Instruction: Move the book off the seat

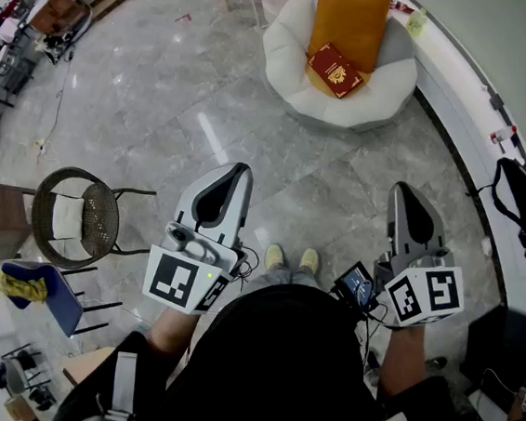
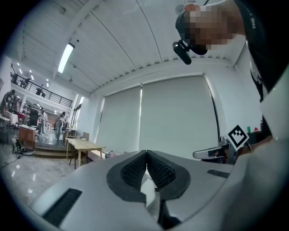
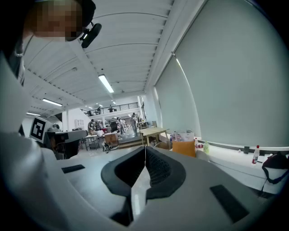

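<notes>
A red book (image 1: 335,69) with a gold emblem lies on the seat of a round white armchair (image 1: 295,87), leaning against an orange cushion (image 1: 350,18). Both grippers are held close to the person's body, well short of the chair. My left gripper (image 1: 240,171) is shut and empty, its ribbed pads (image 2: 135,169) meeting at the tips. My right gripper (image 1: 403,189) is shut and empty too, pads (image 3: 156,168) pressed together. In the right gripper view the orange cushion (image 3: 184,147) shows far off; the book is hidden there.
A wicker-seat chair (image 1: 83,217) stands at the left, a blue chair (image 1: 44,292) with a yellow cloth below it. A white curved ledge (image 1: 462,95) runs along the right wall, with a black bag (image 1: 524,214) on it. Grey marble floor (image 1: 162,101) lies between me and the armchair.
</notes>
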Motion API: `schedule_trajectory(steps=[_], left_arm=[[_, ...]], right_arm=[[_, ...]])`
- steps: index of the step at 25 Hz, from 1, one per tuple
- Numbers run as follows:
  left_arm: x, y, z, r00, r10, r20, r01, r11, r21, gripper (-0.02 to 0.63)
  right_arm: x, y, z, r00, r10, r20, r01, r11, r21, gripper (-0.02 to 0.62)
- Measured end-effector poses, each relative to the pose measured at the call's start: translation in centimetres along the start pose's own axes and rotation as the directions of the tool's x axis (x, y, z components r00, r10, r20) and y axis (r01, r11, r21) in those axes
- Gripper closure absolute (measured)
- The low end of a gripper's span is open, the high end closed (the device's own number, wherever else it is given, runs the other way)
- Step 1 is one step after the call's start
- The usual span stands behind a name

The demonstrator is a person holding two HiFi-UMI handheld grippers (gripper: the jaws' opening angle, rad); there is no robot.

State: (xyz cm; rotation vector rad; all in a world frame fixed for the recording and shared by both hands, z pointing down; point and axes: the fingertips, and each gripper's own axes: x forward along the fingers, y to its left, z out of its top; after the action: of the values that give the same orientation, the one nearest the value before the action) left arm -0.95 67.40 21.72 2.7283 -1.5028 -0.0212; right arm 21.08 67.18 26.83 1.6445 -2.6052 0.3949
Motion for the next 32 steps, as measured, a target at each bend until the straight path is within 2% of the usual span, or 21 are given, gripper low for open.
schedule_trajectory(steps=[9,14,17,22,27,32], left_arm=[[-1.2,1.1,-0.1,0.999,0.030,-0.040,-0.029,1.000,0.011,0.592],[-1.3,1.4,0.4,0.999,0.026,-0.037,-0.025,1.000,0.013,0.592],[-1.7,1.5,0.7,1.000,0.018,-0.025,-0.018,1.000,0.022,0.592],[-2.7,2.4,0.9,1.000,0.024,-0.010,-0.023,1.000,0.019,0.592],[-3.5,3.1,0.9,1.000,-0.002,0.007,0.002,1.000,-0.028,0.592],[-4.7,4.6,0.2,1.000,-0.004,-0.001,0.004,1.000,-0.018,0.592]], right_arm=[[0.0,1.7,0.9,1.000,-0.028,-0.012,0.028,0.998,-0.064,0.580],[-1.0,1.3,1.8,0.998,-0.058,0.035,0.059,0.998,-0.008,0.580],[-1.4,1.7,1.9,0.996,-0.073,0.055,0.073,0.997,-0.008,0.580],[-1.5,3.3,1.7,0.997,-0.050,0.063,0.048,0.998,0.031,0.583],[-1.2,5.6,1.2,0.999,-0.028,0.046,0.028,1.000,0.009,0.583],[-0.6,7.3,0.2,0.999,-0.038,0.027,0.038,0.999,-0.007,0.583]])
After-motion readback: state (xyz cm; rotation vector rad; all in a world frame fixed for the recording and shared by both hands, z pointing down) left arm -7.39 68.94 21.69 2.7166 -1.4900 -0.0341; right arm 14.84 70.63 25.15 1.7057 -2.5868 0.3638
